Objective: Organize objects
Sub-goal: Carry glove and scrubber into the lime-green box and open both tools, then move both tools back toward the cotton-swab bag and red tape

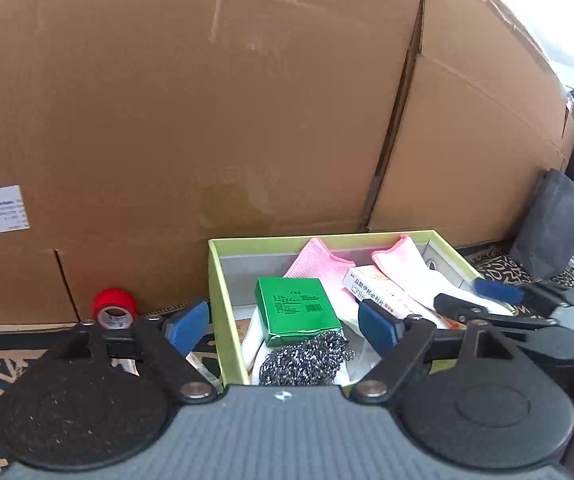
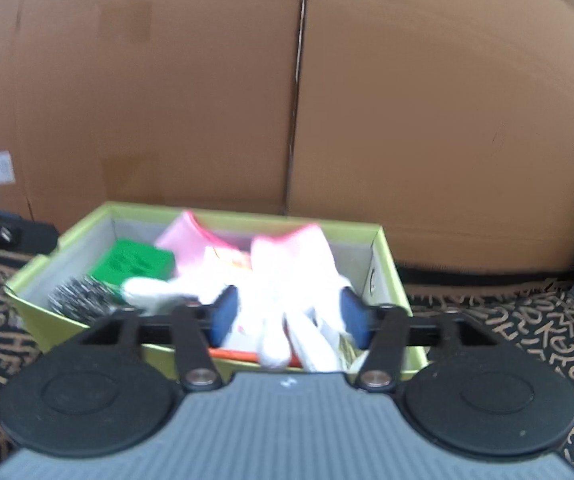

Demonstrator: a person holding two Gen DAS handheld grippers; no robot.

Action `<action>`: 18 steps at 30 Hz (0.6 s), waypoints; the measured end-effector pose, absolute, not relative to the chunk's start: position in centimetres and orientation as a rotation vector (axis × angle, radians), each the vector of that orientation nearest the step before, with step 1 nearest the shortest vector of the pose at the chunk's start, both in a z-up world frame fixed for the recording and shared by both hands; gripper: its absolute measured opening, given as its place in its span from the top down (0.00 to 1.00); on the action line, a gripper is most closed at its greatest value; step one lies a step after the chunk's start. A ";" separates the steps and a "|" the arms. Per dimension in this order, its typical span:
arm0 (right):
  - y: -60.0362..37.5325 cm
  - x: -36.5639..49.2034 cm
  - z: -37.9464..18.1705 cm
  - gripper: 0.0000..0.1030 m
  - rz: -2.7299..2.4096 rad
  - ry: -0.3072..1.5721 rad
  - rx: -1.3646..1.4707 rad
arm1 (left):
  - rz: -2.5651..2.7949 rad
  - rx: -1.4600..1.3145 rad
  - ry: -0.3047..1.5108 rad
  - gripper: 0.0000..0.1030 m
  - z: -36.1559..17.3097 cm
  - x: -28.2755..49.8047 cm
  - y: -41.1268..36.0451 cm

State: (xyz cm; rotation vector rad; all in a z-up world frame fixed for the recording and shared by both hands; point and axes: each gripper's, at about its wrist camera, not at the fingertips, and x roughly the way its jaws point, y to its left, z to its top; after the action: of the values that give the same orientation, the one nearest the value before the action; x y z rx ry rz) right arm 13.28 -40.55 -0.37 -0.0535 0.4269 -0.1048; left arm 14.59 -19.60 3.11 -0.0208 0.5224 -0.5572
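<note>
A lime-green box (image 1: 217,292) (image 2: 391,276) sits on the patterned cloth. It holds a green carton (image 1: 295,310) (image 2: 135,262), a steel scourer (image 1: 307,360) (image 2: 81,298), pink-cuffed white gloves (image 1: 399,268) (image 2: 287,272) and a white medicine packet (image 1: 383,292). My left gripper (image 1: 283,328) is open and empty, its jaws straddling the box's left wall above the carton and scourer. My right gripper (image 2: 289,318) is open over the white gloves at the box's near edge, gripping nothing; it also shows in the left wrist view (image 1: 479,296).
Large cardboard boxes (image 1: 207,120) (image 2: 447,120) stand close behind the green box. A red tape roll (image 1: 114,309) stands on the cloth left of the box. A dark grey bag (image 1: 555,224) stands at the right.
</note>
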 end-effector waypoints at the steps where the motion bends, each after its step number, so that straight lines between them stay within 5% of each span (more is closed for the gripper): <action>1: -40.2 12.4 0.1 0.21 -0.106 0.402 -0.057 | -0.554 -0.021 0.519 0.17 3.2 14.4 -19.4; 4: -38.9 10.3 1.6 0.00 -0.083 0.341 -0.051 | -0.548 -0.018 0.507 0.15 3.5 13.1 -18.5; 18: -30.1 4.9 1.7 0.00 0.057 0.333 -0.137 | -0.447 -0.062 0.554 0.13 2.1 8.7 -11.7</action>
State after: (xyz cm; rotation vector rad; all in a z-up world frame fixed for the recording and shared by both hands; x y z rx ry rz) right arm 4.93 -30.08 1.67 -0.1375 0.3332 0.0567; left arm 8.74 -11.73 2.14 -0.0620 0.5545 -0.4470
